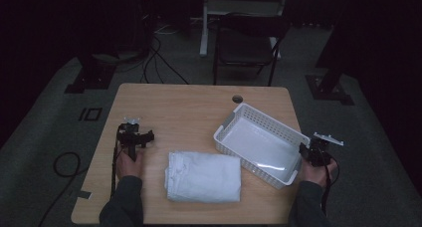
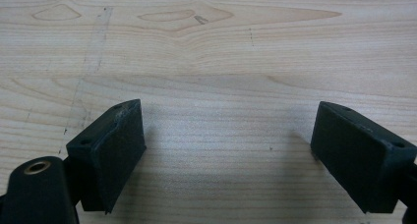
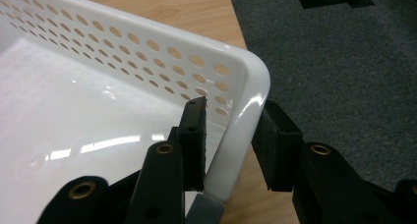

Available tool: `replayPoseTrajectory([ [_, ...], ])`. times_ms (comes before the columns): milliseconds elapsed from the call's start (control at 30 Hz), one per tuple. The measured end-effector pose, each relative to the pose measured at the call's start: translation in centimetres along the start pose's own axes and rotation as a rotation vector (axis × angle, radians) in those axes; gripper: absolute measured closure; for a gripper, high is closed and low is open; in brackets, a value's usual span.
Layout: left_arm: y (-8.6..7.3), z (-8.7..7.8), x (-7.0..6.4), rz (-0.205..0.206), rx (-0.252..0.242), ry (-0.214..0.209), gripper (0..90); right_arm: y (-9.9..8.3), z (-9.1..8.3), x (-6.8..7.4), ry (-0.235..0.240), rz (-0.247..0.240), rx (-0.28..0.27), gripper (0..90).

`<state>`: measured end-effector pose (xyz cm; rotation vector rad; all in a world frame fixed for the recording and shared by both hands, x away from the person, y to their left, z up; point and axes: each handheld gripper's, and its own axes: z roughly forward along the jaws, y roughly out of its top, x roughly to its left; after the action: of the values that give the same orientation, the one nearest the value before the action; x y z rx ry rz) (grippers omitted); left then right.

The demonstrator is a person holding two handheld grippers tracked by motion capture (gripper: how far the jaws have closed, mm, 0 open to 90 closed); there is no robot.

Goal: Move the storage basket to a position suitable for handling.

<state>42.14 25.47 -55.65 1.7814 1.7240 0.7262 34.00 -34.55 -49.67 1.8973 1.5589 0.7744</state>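
Note:
A white perforated plastic basket (image 1: 259,115) sits slanted on the right half of the wooden table (image 1: 189,107), empty inside. My right gripper (image 1: 303,151) is at the basket's near right corner. In the right gripper view the right gripper (image 3: 233,106) straddles the basket's corner rim (image 3: 246,101), one jaw inside the wall and one outside, closed on it. A folded white towel (image 1: 203,177) lies at the table's front centre. My left gripper (image 1: 137,134) rests on the left of the table, left of the towel; the left gripper (image 2: 228,106) is open over bare wood.
A round cable hole (image 1: 237,98) is in the table just behind the basket. A dark chair (image 1: 246,43) stands beyond the far edge. The basket's right corner overhangs the table's right edge, with grey carpet (image 3: 344,62) below.

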Motion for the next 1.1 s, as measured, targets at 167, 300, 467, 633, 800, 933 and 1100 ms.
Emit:
replayPoseTrajectory([
  [167,0.0,0.0,0.0,0.001,0.000,0.000,12.6,0.5,0.5,0.6,0.007,-0.002,0.000,67.7],
  [300,0.0,0.0,0.0,0.000,-0.001,0.000,12.6,0.9,0.8,1.0,0.014,-0.006,-0.002,68.1],
  [467,0.0,0.0,0.0,0.000,0.000,0.000,12.6,1.1,1.2,1.4,0.025,-0.004,-0.001,68.3],
  [633,0.0,0.0,0.0,0.000,0.000,0.000,12.6,1.5,1.7,1.7,0.034,-0.001,0.002,68.9],
  [800,0.0,0.0,0.0,0.000,0.000,0.001,12.6,2.1,2.3,2.3,0.045,-0.009,0.006,69.5],
  [933,0.0,0.0,0.0,0.000,0.000,0.001,12.6,2.4,2.5,2.8,0.060,-0.029,0.014,65.2],
  [1100,0.0,0.0,0.0,0.000,0.000,0.000,12.6,2.1,1.4,2.8,0.072,-0.025,0.019,41.7],
])
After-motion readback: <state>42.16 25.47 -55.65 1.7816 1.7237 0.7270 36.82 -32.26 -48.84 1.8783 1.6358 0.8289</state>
